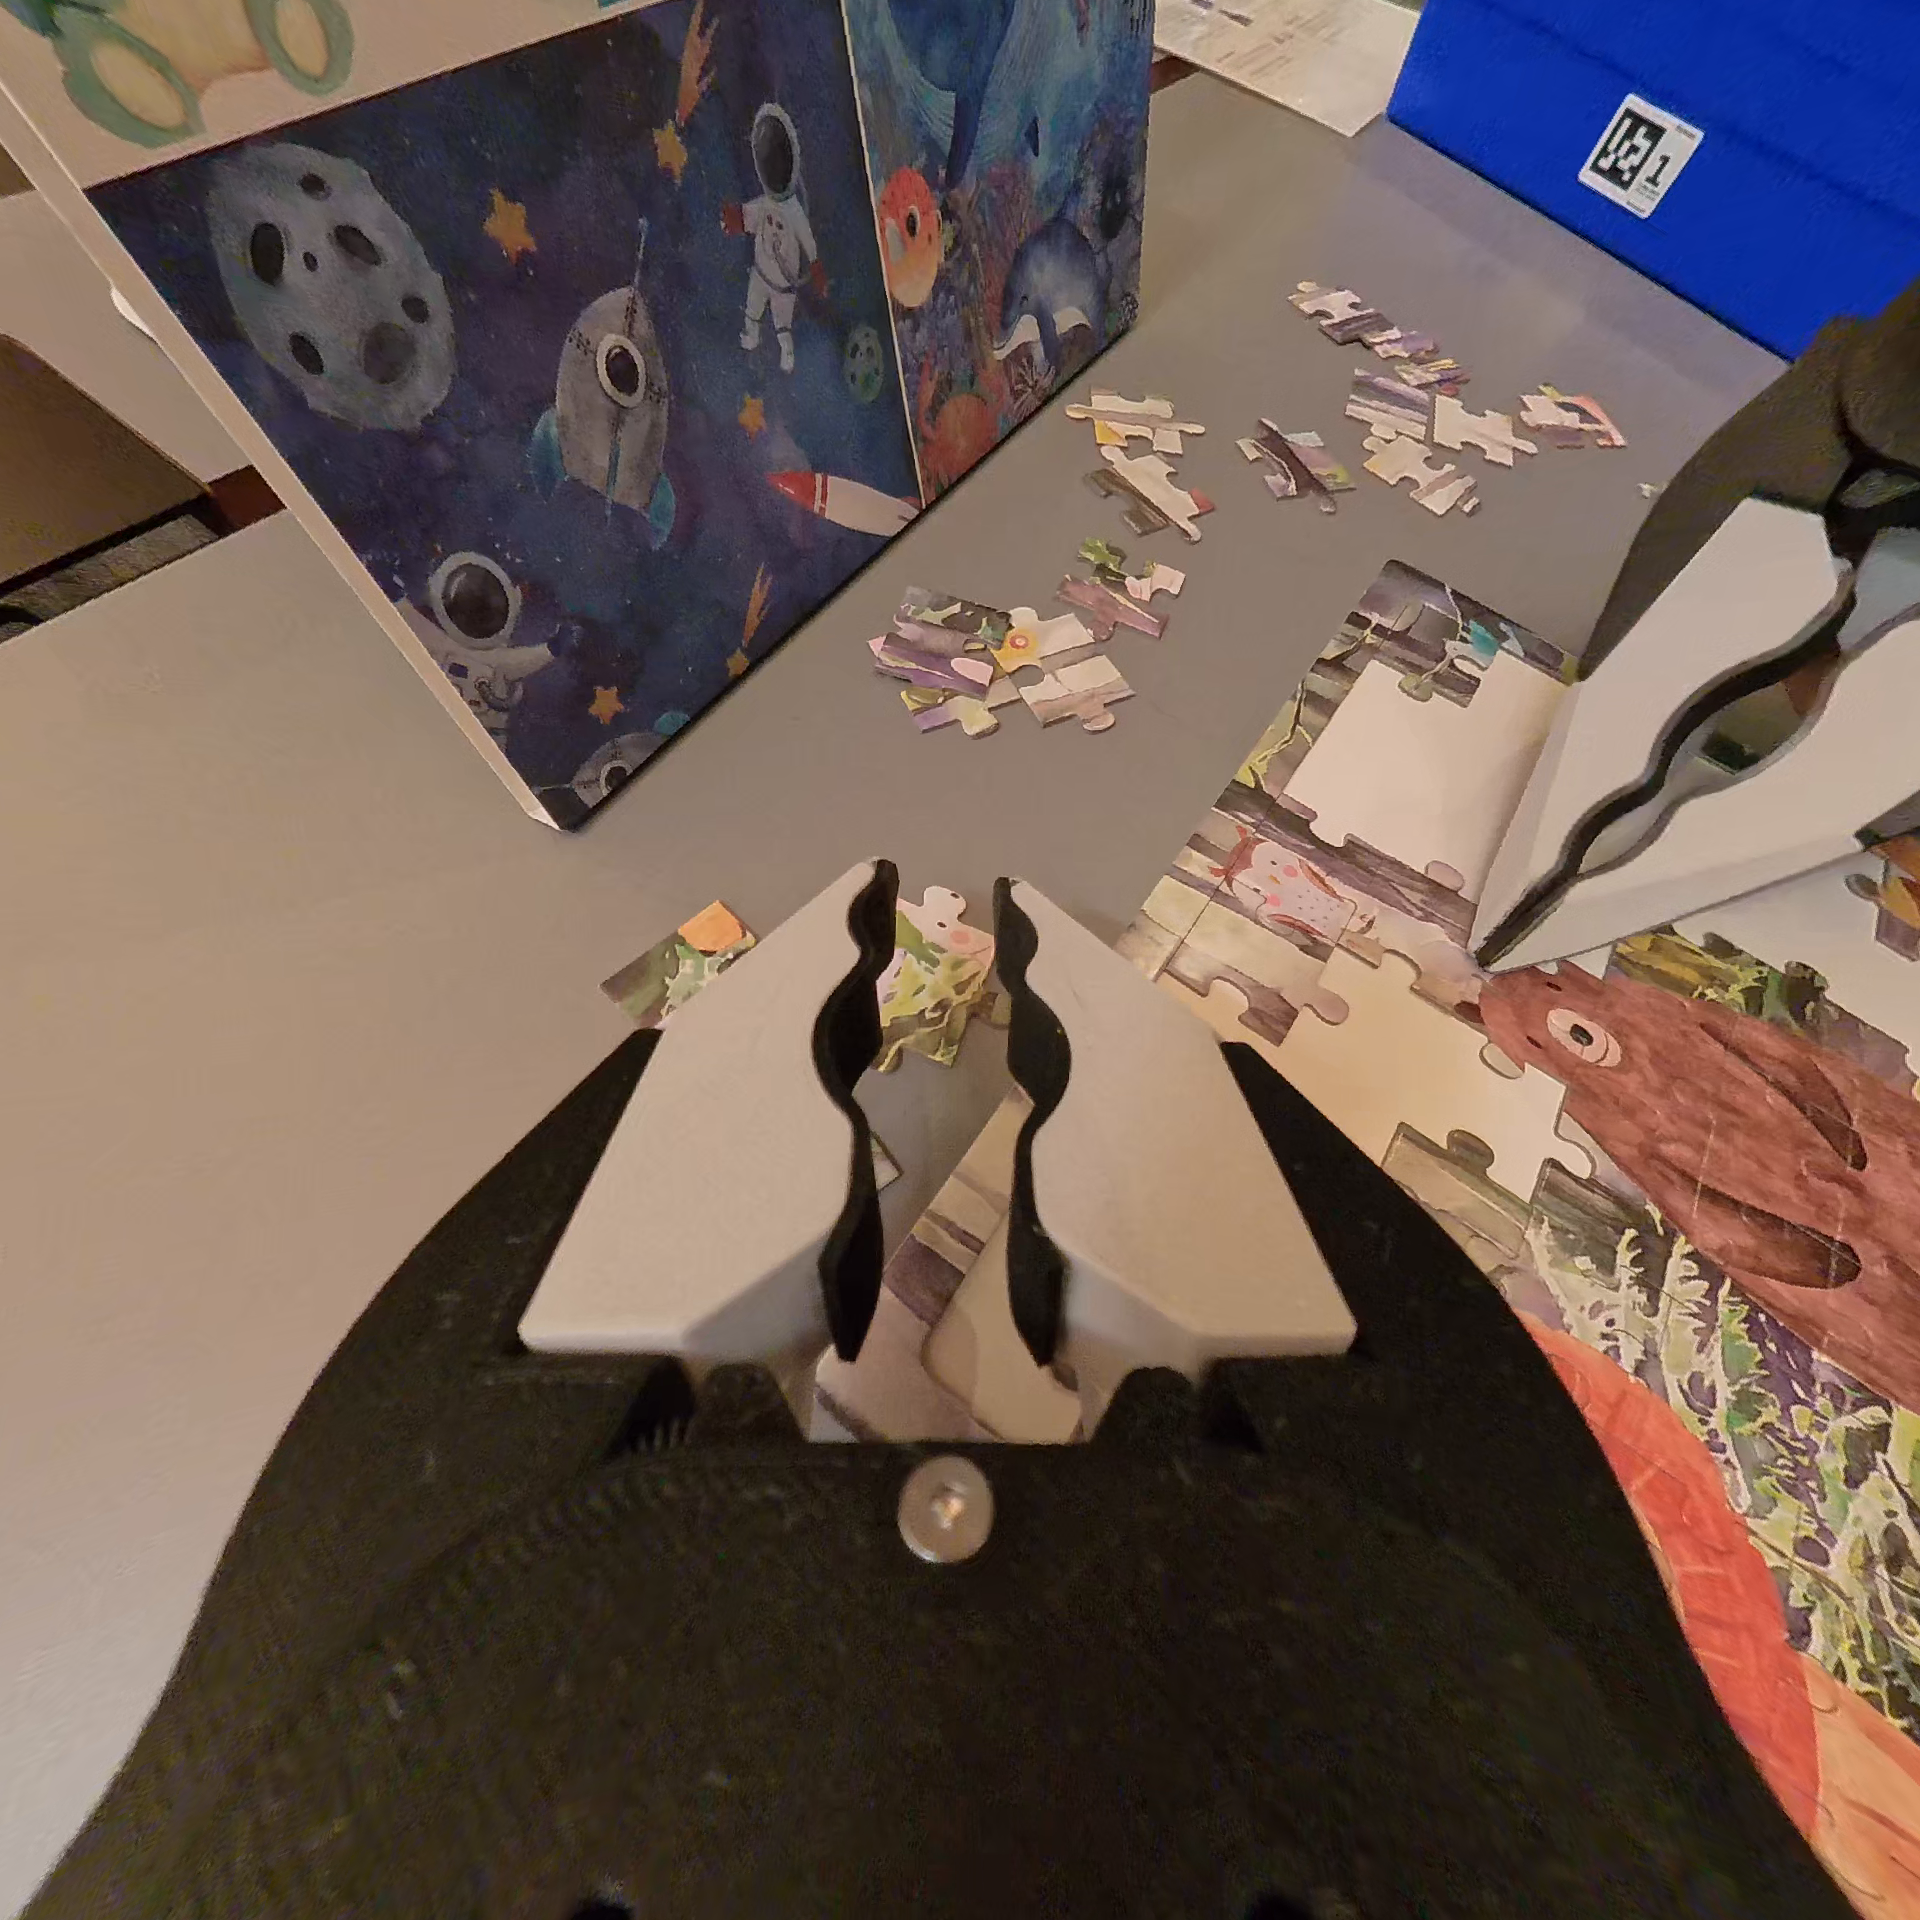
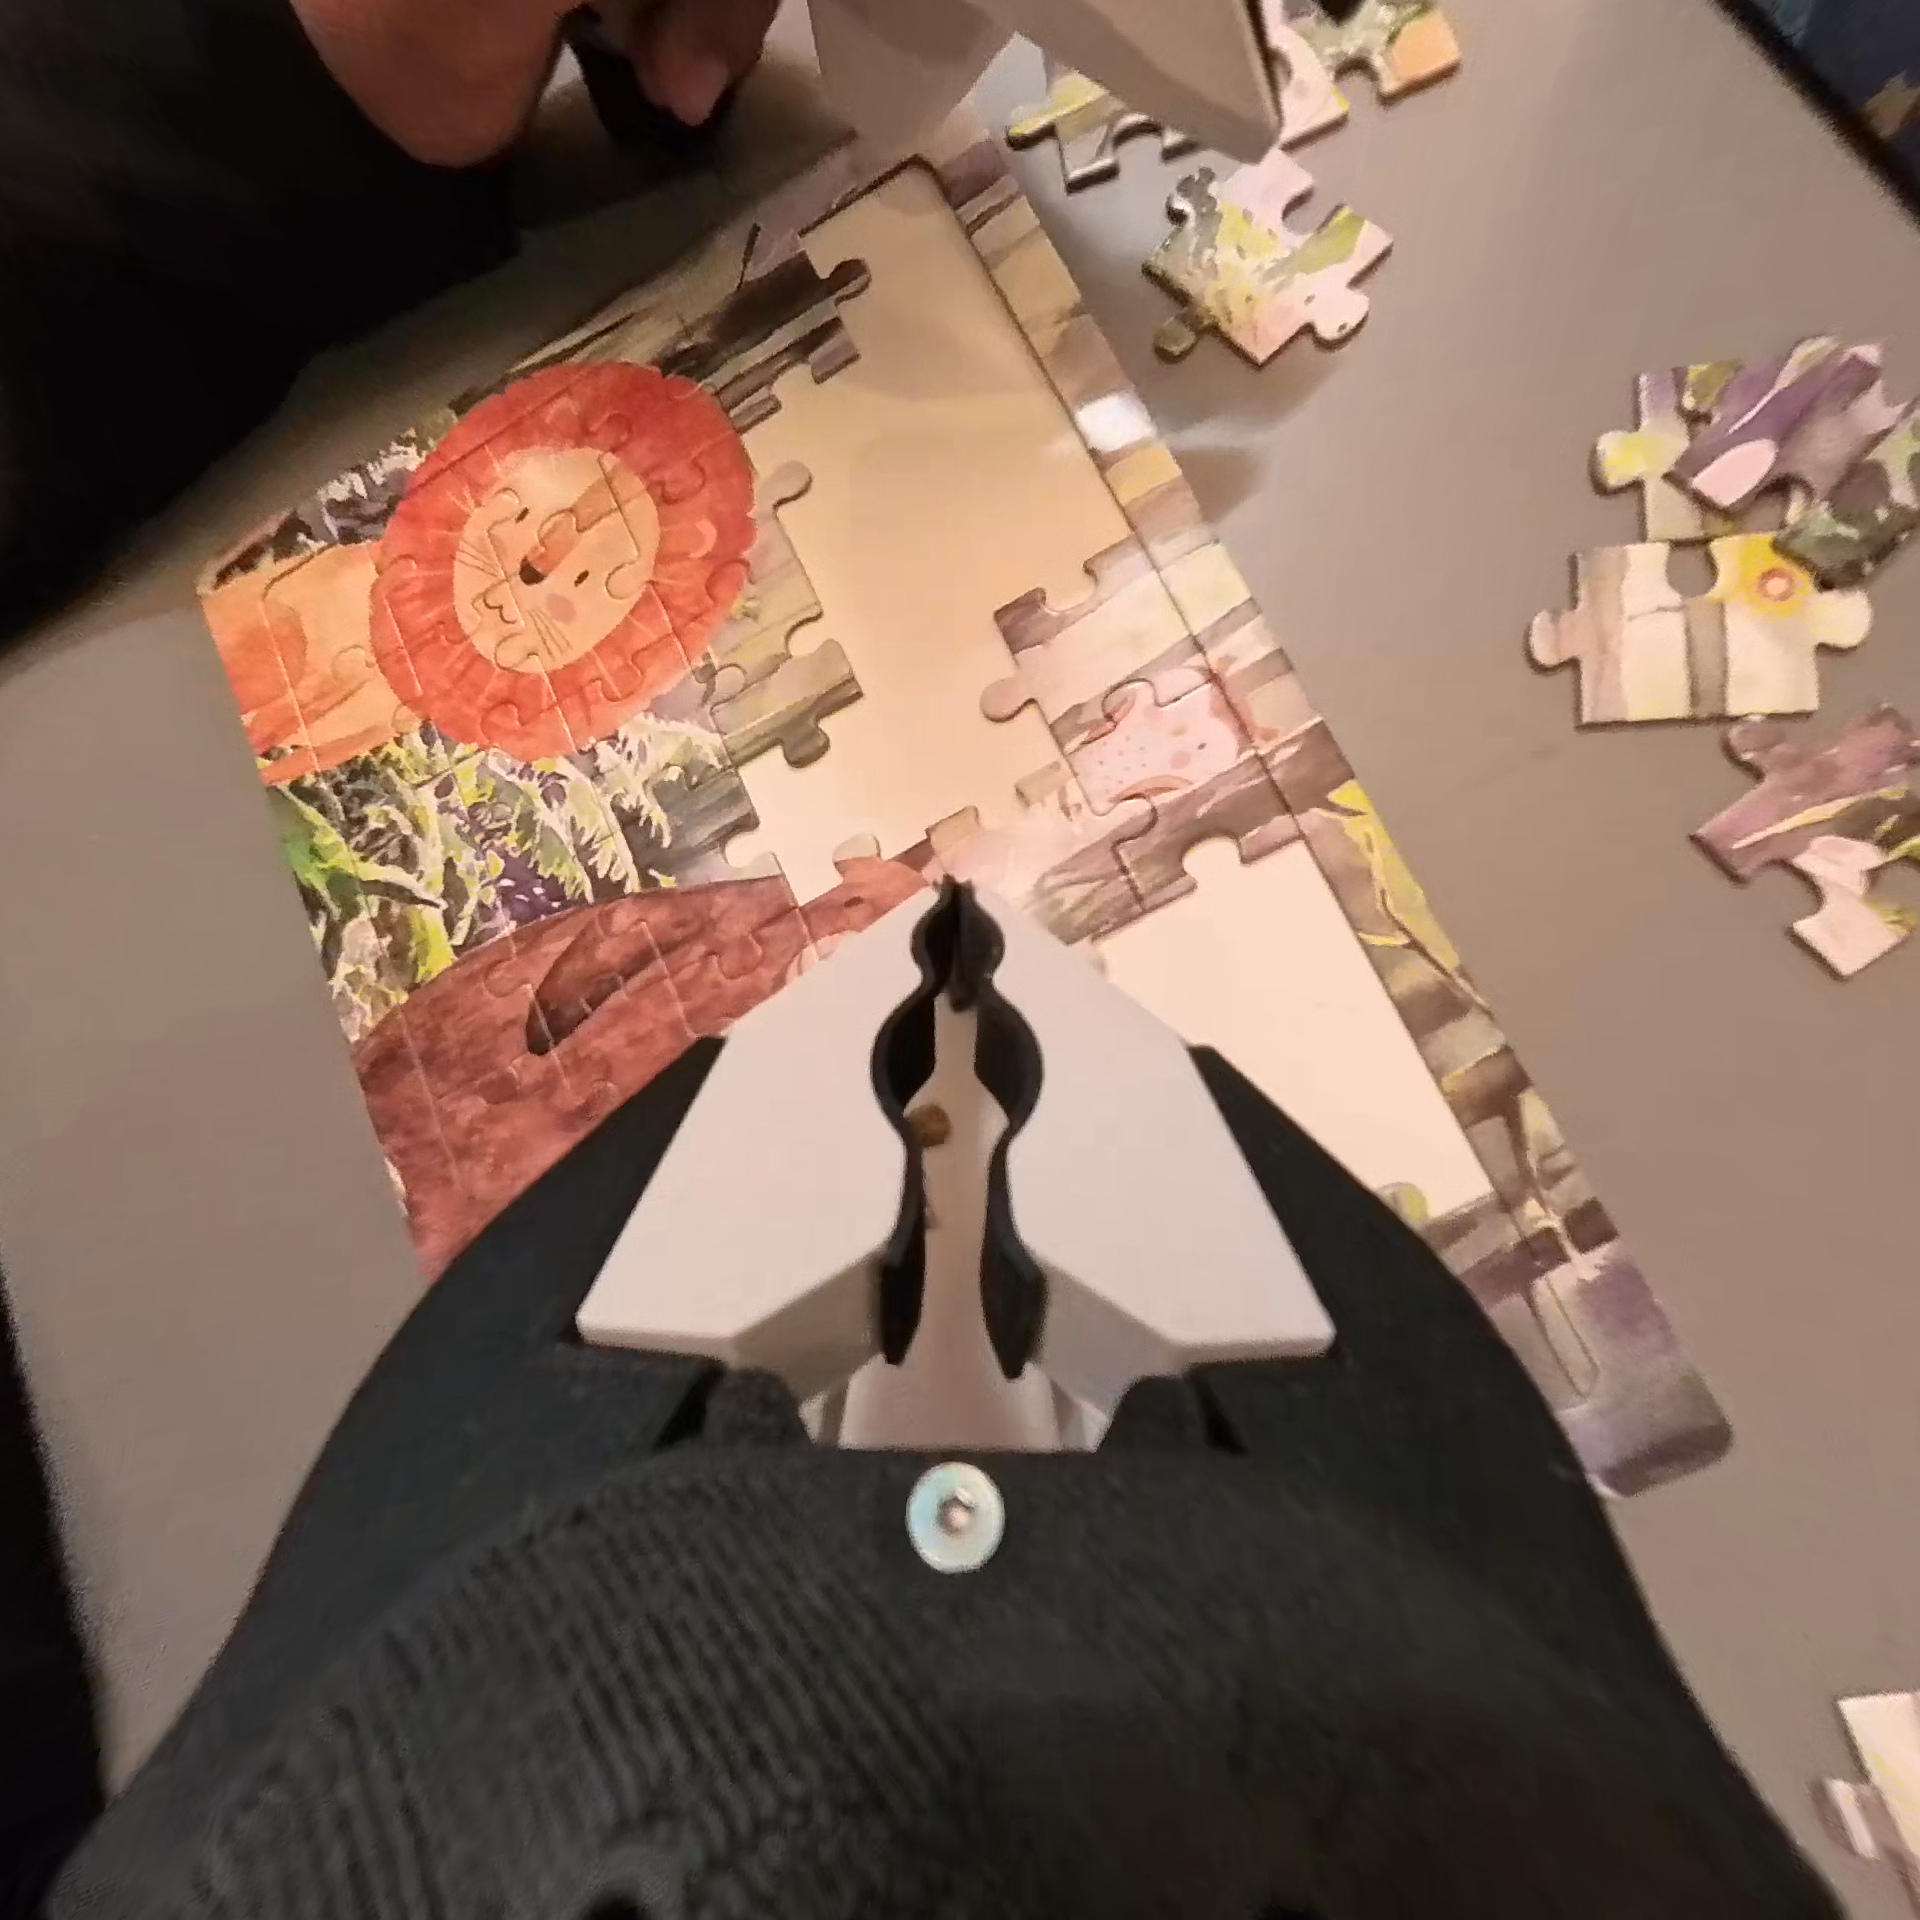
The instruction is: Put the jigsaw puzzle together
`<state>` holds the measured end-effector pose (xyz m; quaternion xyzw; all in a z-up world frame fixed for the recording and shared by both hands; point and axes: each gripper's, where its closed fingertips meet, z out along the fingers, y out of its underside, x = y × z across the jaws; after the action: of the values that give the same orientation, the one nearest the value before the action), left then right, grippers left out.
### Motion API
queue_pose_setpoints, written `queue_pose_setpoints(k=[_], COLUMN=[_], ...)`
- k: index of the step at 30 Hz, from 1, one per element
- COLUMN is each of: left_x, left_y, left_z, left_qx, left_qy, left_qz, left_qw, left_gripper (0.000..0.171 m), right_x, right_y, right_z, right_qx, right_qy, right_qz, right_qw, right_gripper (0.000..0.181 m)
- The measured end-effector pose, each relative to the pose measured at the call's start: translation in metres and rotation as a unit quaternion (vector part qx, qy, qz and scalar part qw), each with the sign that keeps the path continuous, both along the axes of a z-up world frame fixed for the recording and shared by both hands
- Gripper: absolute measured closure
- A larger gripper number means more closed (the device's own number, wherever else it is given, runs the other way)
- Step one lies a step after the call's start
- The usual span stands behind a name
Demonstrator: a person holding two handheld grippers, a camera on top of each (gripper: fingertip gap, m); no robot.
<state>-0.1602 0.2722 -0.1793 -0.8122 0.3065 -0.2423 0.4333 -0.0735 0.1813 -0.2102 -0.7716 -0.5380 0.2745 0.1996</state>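
The half-built jigsaw puzzle point(image 2: 582, 644) lies flat on the grey table point(image 1: 260, 831), filling the centre of the right wrist view. The right gripper point(image 2: 956, 891) is closed, tips pressed on a brown piece point(image 2: 862, 883) at the picture's inner edge. The left gripper point(image 1: 943, 883) hovers spread apart, empty, over a loose piece point(image 1: 925, 987). More loose pieces point(image 1: 997, 665) lie near the space-themed box point(image 1: 540, 395) at upper left.

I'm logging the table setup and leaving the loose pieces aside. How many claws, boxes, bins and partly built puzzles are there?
Claws: 2 (left claw, right claw)
Illustrated box: 1
Blue bin: 1
Partly built puzzle: 1
Total: 5
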Motion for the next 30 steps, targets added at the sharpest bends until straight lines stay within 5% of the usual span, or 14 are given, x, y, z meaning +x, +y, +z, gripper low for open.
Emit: queue_pose_setpoints(k=[25,30], left_x=[0.001,0.002], left_y=[0.000,-0.003], left_z=[-0.001,0.006], left_qx=[0.003,0.025], left_qy=[0.007,0.002], left_qz=[0.000,-0.001], left_qw=[1.000,1.000], left_gripper=[0.155,0.157], right_x=[-0.006,0.003], right_y=[0.003,0.015], right_z=[0.000,0.023], right_qx=[0.074,0.047], right_qy=[-0.006,0.094], right_qz=[0.006,-0.017], right_qw=[0.997,0.994], right_gripper=[0.181,0.181])
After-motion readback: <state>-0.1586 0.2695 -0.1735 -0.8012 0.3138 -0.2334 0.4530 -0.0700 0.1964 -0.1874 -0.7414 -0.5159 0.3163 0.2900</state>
